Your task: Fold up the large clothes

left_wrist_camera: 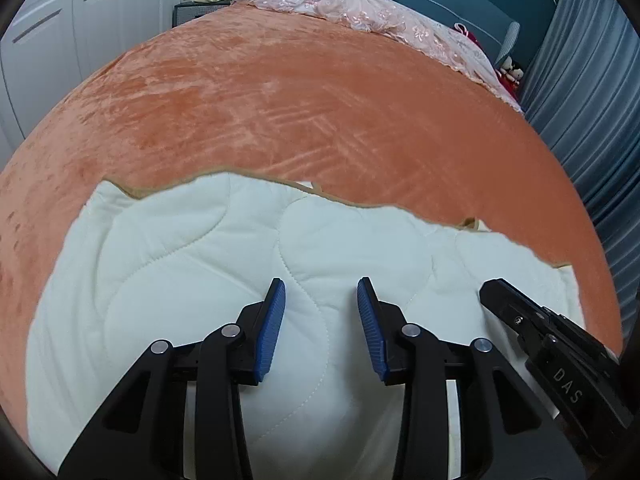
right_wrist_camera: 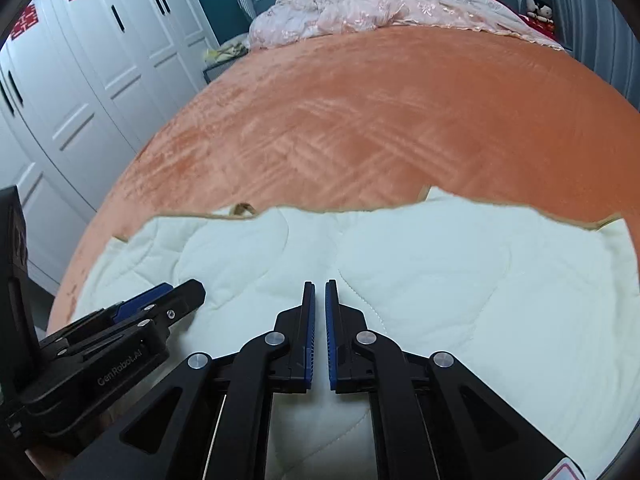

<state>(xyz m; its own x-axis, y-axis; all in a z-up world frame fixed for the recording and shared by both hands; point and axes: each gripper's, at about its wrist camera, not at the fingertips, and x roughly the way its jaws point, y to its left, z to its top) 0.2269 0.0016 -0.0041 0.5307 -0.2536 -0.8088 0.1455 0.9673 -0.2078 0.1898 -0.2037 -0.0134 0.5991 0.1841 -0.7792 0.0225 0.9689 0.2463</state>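
Observation:
A cream quilted garment with a tan outer edge lies spread on the near part of the orange bed; it also fills the near half of the right wrist view. My left gripper is open and empty, hovering just above the quilted fabric. My right gripper has its jaws nearly together with a thin gap and nothing between them, above the same garment. The right gripper shows at the right edge of the left wrist view. The left gripper shows at the lower left of the right wrist view.
The orange velvet bedspread stretches beyond the garment. A pink lace cloth is heaped along the teal headboard. White wardrobe doors stand left of the bed. Blue-grey curtains hang on the right.

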